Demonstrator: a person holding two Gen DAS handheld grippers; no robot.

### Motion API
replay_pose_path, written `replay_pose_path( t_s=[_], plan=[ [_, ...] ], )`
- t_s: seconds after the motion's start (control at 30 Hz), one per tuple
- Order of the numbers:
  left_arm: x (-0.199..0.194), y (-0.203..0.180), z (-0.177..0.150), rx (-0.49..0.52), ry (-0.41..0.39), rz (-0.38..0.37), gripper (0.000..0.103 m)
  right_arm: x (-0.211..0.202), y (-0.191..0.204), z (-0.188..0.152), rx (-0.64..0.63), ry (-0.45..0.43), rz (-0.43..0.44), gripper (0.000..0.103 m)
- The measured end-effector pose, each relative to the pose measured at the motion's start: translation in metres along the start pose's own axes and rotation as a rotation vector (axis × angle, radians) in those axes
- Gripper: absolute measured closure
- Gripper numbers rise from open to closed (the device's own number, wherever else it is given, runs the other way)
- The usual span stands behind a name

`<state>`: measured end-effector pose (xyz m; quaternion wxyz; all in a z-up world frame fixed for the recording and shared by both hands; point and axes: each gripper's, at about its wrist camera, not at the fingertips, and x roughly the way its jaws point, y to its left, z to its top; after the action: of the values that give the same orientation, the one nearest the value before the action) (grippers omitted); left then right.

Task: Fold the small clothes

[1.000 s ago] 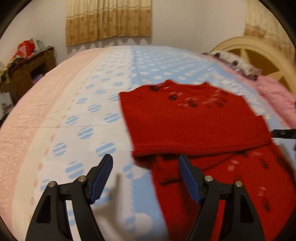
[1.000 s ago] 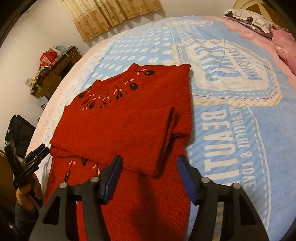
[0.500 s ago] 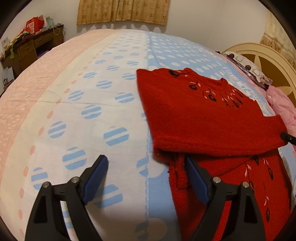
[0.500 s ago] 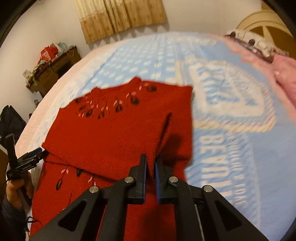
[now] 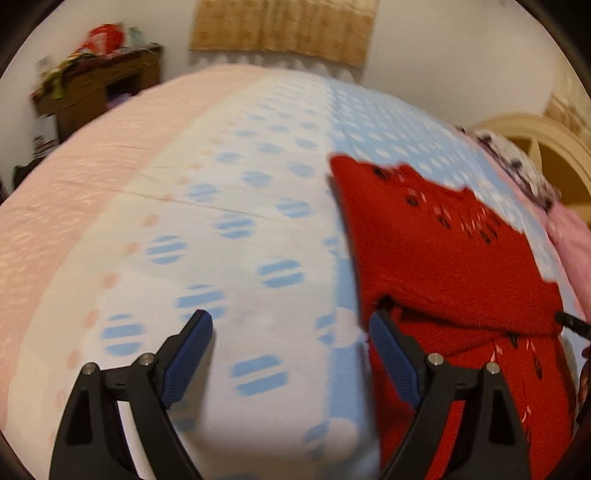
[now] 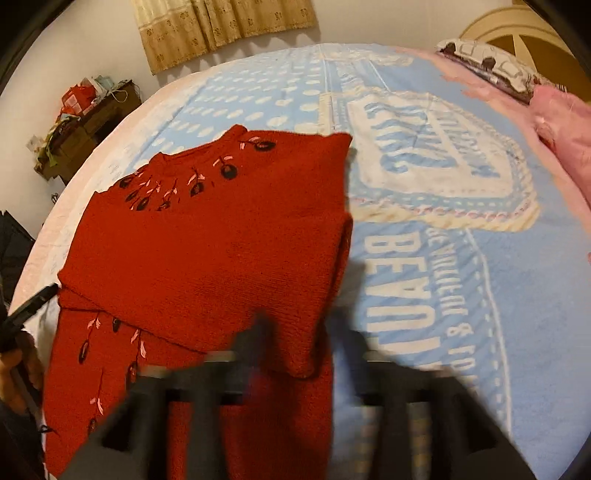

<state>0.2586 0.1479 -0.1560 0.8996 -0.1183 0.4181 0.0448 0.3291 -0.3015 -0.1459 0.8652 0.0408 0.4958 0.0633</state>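
A red knit sweater (image 5: pixel 443 258) with dark flower embroidery lies on the bed, its sleeves folded across the body (image 6: pixel 207 266). My left gripper (image 5: pixel 291 332) is open over the bare bedspread; its right finger (image 5: pixel 391 354) stands at the sweater's left edge, and nothing is between the pads. My right gripper (image 6: pixel 299 339) is blurred and its jaws are opening. The corner of the folded sleeve lies between its fingers, and they stand apart from it. The right wrist view shows the left gripper (image 6: pixel 37 299) at the sweater's far side, held by a hand (image 6: pixel 18 369).
The bed carries a blue, white and pink bedspread (image 5: pixel 221 240) with large lettering (image 6: pixel 402 288). Pink bedding (image 6: pixel 561 129) and a cream headboard (image 5: pixel 535 140) lie to the right. A cluttered wooden desk (image 5: pixel 99 85) stands by the far wall under a curtain (image 6: pixel 221 26).
The right gripper, shut at the folded sleeve's edge half a second ago, has opened. The left gripper has shifted left off the sweater, rolled, and spread a little wider.
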Motion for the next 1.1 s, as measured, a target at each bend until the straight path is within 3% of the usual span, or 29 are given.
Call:
replay_pose_path(
  t_s=[0.13, 0.27, 0.37, 0.47, 0.5, 0.73, 0.87, 1.1],
  plan=[
    [-0.019, -0.001, 0.010, 0.005, -0.072, 0.017, 0.013, -0.017, 0.011, 0.011, -0.056, -0.068, -0.019, 0.036],
    [-0.014, -0.027, 0.031, 0.057, -0.112, -0.002, 0.006, -0.006, 0.039, 0.027, -0.113, -0.062, 0.079, 0.036],
    [0.017, -0.047, 0.034, 0.116, -0.059, 0.041, 0.005, 0.022, 0.059, 0.033, -0.160, -0.013, 0.114, 0.036],
    [0.046, -0.048, 0.025, 0.141, 0.014, 0.112, 0.005, 0.053, 0.060, 0.028, -0.161, 0.060, 0.092, 0.036],
    [0.053, -0.043, 0.021, 0.125, 0.038, 0.077, 0.004, 0.055, 0.060, 0.026, -0.169, 0.050, 0.094, 0.036],
    [0.046, -0.026, 0.017, 0.068, 0.032, 0.056, 0.000, 0.022, 0.052, 0.010, -0.159, -0.010, 0.095, 0.036],
    [0.045, -0.024, 0.014, 0.052, 0.033, 0.053, 0.000, 0.034, 0.042, -0.002, -0.136, 0.043, 0.066, 0.036],
    [0.041, -0.030, 0.013, 0.074, 0.020, 0.074, 0.000, 0.034, 0.043, -0.002, -0.133, 0.026, 0.051, 0.036]
  ],
)
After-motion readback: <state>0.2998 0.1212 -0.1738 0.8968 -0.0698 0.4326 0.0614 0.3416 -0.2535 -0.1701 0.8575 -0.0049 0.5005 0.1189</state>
